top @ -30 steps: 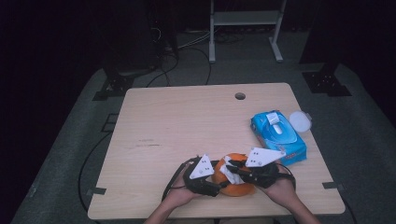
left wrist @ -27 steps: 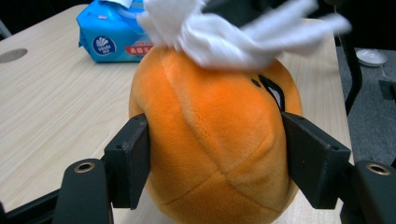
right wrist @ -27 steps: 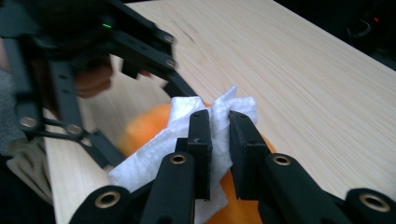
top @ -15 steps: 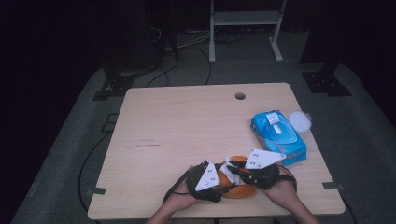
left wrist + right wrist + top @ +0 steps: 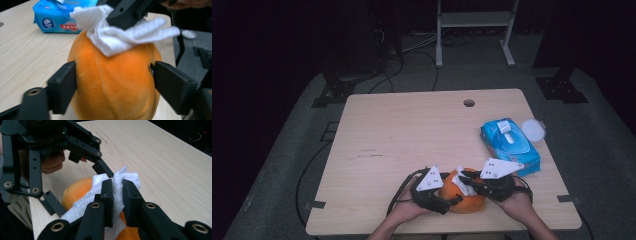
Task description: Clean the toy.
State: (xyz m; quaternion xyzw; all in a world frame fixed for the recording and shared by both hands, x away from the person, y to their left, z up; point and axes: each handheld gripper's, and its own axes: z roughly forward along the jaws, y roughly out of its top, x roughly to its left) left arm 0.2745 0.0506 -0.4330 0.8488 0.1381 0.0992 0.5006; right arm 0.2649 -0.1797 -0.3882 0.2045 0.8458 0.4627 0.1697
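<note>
The pale wooden surface (image 5: 412, 130) stands on grey floor in a dark room. At its near edge, the left gripper (image 5: 451, 202), jaws just widening, brackets an orange plush (image 5: 112, 82); the right gripper (image 5: 117, 192) pinches a white wipe (image 5: 125, 178).

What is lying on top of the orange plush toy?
A white wipe lies on top of the orange plush toy, pinched by the right hand-held gripper. The wipe covers the toy's top, so the surface under it cannot be seen.
</note>
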